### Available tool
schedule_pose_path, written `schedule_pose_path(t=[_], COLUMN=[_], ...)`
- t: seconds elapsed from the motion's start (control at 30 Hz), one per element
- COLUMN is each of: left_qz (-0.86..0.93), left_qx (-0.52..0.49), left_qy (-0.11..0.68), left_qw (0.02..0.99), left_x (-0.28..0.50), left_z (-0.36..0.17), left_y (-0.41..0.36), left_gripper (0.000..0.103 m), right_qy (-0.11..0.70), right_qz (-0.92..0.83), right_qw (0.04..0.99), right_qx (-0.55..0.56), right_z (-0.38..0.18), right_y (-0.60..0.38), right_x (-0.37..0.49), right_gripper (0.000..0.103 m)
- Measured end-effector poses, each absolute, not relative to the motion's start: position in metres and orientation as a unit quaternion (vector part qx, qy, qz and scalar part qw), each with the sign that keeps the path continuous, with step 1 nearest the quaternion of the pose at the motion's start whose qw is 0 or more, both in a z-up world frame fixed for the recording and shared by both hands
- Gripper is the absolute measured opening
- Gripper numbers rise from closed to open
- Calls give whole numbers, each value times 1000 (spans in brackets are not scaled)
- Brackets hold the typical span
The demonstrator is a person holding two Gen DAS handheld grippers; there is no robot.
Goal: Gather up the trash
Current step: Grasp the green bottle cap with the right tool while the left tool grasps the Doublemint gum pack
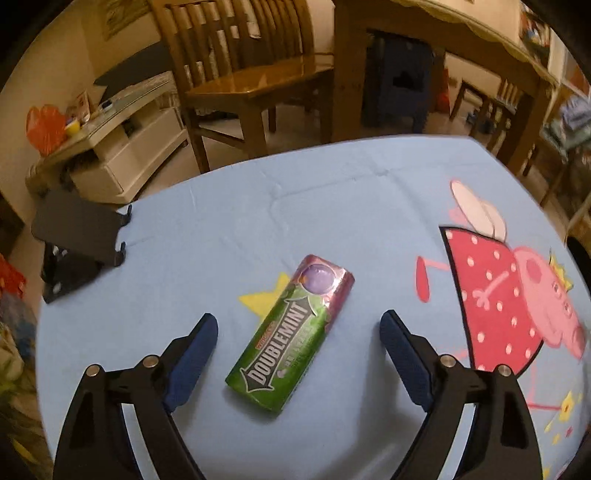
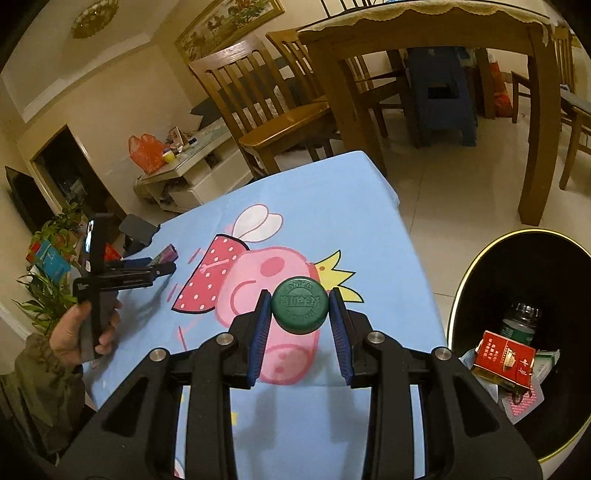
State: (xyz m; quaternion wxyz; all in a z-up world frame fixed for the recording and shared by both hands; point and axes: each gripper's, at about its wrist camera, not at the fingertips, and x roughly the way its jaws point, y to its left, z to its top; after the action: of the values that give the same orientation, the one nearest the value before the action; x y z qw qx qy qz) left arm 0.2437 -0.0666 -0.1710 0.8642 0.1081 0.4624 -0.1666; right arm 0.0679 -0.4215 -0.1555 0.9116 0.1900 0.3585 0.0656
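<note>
A green Doublemint gum pack [image 1: 291, 339] lies on the blue cartoon tablecloth [image 1: 332, 206]. My left gripper [image 1: 299, 325] is open, its fingers on either side of the pack and a little above it. In the right wrist view the left gripper [image 2: 162, 267] shows at far left with the pack's purple end [image 2: 168, 254] beside it. My right gripper [image 2: 300, 308] is shut on a green bottle cap [image 2: 300, 309], held above the tablecloth [image 2: 332, 206]. A black trash bin [image 2: 476, 273] stands on the floor at the right, holding a red cigarette box [image 2: 504, 360] and a bottle [image 2: 522, 317].
A black phone stand [image 1: 79, 236] sits at the table's left edge. Wooden chairs [image 1: 236, 85] and a dining table [image 2: 424, 33] stand beyond the far edge. A low white cabinet [image 1: 118, 147] is at the left. The person's hand [image 2: 85, 328] holds the left gripper.
</note>
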Motion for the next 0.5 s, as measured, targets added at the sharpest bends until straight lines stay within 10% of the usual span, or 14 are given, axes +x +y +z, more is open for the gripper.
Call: schedule_pose_path(t=[0.1,0.5], left_qz=[-185,-207], left_qx=[116,81], left_qy=[443,451], left_qw=[870,865], left_x=[231,125], left_z=[-167,-166], left_y=[-72,-81], left_gripper=[35,29], right_qy=[353,356], right_qz=[68,52], right_qw=[913,919], right_qx=[195,161], right_z=[-153,-151], right_y=[-422,-417], right_x=[69,66], right_gripper=[32,32])
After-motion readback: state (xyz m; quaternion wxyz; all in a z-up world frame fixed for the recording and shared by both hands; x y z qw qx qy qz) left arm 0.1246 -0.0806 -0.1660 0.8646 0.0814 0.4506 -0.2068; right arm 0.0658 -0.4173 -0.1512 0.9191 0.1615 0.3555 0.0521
